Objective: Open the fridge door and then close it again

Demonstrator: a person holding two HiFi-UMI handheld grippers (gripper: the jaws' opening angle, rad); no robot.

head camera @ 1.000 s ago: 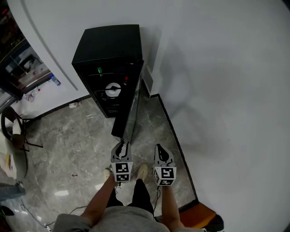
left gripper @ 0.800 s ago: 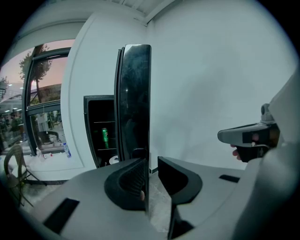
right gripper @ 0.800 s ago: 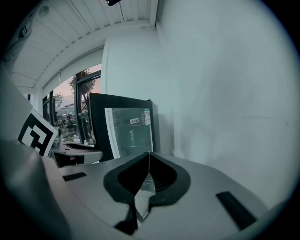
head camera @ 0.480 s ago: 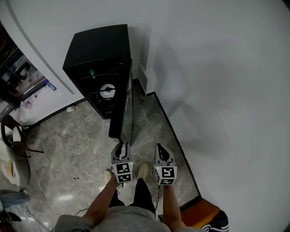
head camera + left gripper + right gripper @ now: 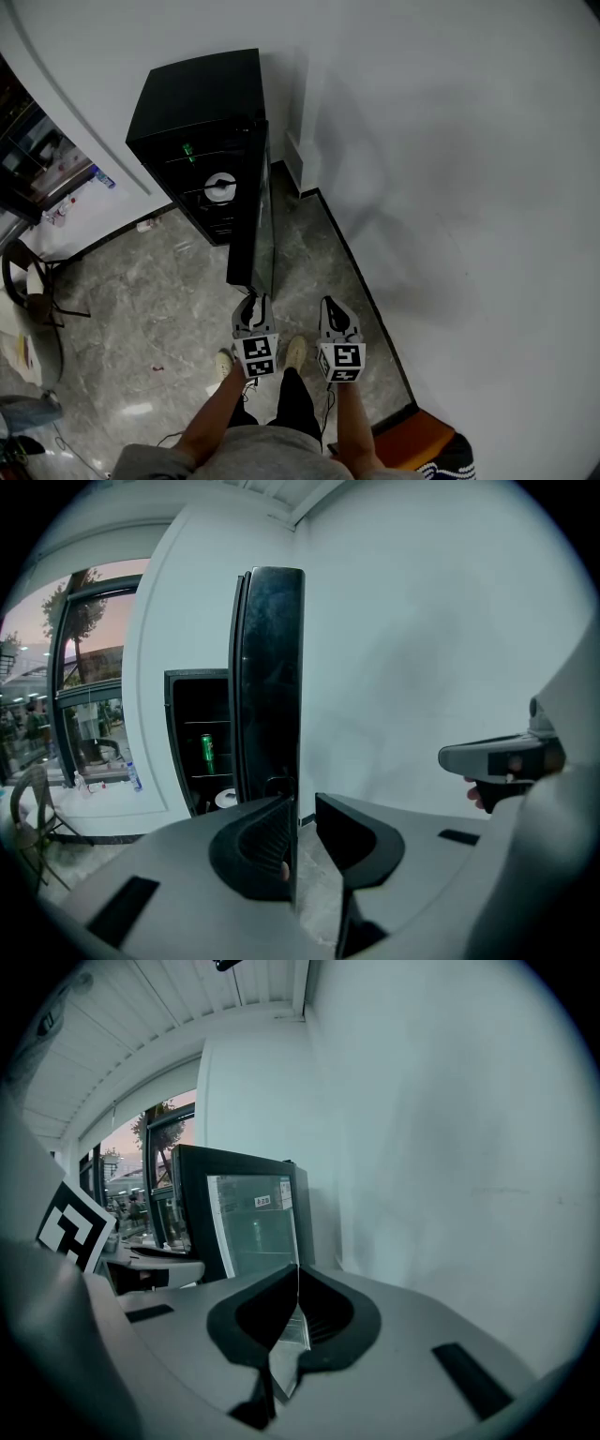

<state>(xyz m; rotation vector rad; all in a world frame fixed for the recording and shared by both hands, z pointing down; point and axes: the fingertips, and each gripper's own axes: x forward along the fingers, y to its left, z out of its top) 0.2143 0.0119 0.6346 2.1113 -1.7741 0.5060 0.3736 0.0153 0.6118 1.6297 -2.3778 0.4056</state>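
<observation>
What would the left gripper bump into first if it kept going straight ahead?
Probably the open fridge door: its narrow edge stands straight ahead of the left gripper, nearly in line with the gap between its jaws. How far off it is, the pictures don't tell.

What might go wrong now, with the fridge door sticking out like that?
The fridge door stands open, edge-on ahead of the left gripper, whose fingers are apart; a push could slip off that thin edge. Swung too wide, the door might hit the wall beside it. A hard slam could topple the green can inside.
</observation>
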